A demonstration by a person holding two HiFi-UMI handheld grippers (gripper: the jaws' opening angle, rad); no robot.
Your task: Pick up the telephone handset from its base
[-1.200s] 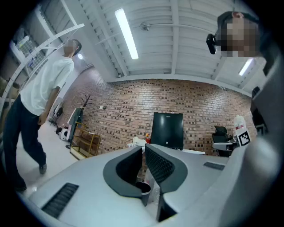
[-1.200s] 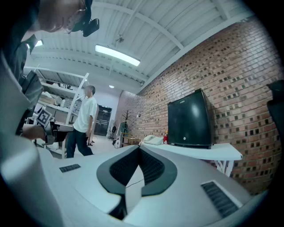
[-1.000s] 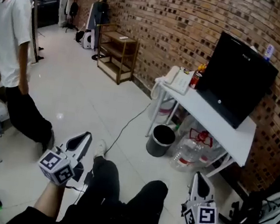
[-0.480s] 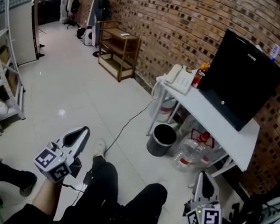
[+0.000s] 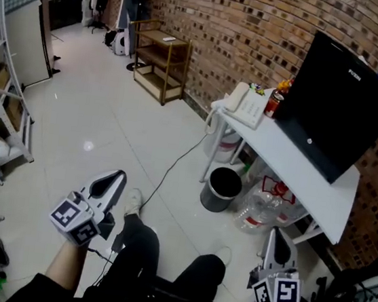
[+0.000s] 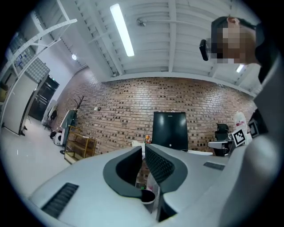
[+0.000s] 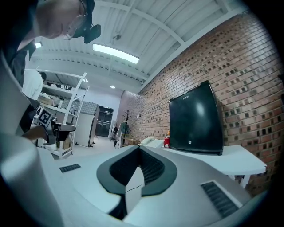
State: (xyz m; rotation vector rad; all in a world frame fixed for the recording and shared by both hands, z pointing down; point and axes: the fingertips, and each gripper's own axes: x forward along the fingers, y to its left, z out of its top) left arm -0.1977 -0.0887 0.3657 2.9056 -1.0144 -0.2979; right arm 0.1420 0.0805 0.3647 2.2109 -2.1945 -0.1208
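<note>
Still on its base [image 5: 250, 108] at the left end of the white surface [image 5: 296, 168], the cream telephone handset [image 5: 233, 96] lies flat, its long axis running from the front edge toward the brick wall [image 5: 258, 32]. The person in a white shirt seen a second ago has gone from the head view. The left claw [image 5: 113, 182] and right claw [image 5: 277, 238], each pressed together on nothing, hang well apart from the handset. The monitor [image 5: 344, 111] carries small white lettering, too small to read.

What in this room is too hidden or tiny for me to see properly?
Telephone: head view, too small to make out its keys.
Orange-topped bottle: head view, mostly hidden behind the monitor and red can.
Water jugs: head view, tops hidden under the table.
</note>
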